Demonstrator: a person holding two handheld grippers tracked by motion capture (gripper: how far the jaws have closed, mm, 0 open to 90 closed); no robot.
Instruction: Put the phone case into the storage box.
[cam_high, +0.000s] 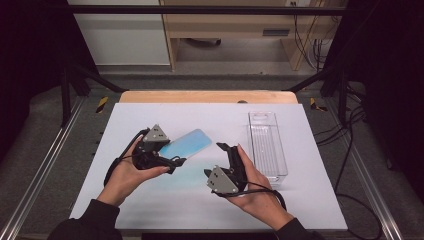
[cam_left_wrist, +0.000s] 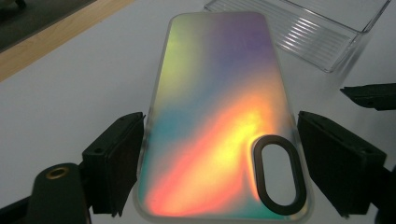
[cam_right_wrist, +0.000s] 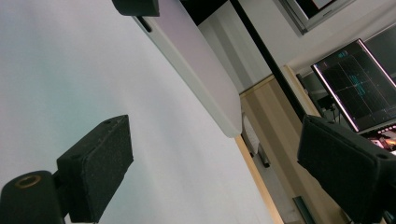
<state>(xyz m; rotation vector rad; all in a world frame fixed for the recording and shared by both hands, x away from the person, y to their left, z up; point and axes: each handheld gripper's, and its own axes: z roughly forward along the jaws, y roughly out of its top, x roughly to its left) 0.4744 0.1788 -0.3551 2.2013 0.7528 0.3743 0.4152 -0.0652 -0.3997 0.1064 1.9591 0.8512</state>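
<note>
An iridescent phone case with an oval camera hole lies between the pads of my left gripper, which press on its two long edges. From above, the case looks pale blue and slants up off the white table, with my left gripper shut on its near end. The right gripper view catches the case edge-on, raised above the table. My right gripper, turned on its side in the hand, stands open beside the case with nothing between its pads.
A clear, long plastic box stands empty at the right of the table, also in the left gripper view. The wooden table edge runs along the back. A monitor stands beyond the table.
</note>
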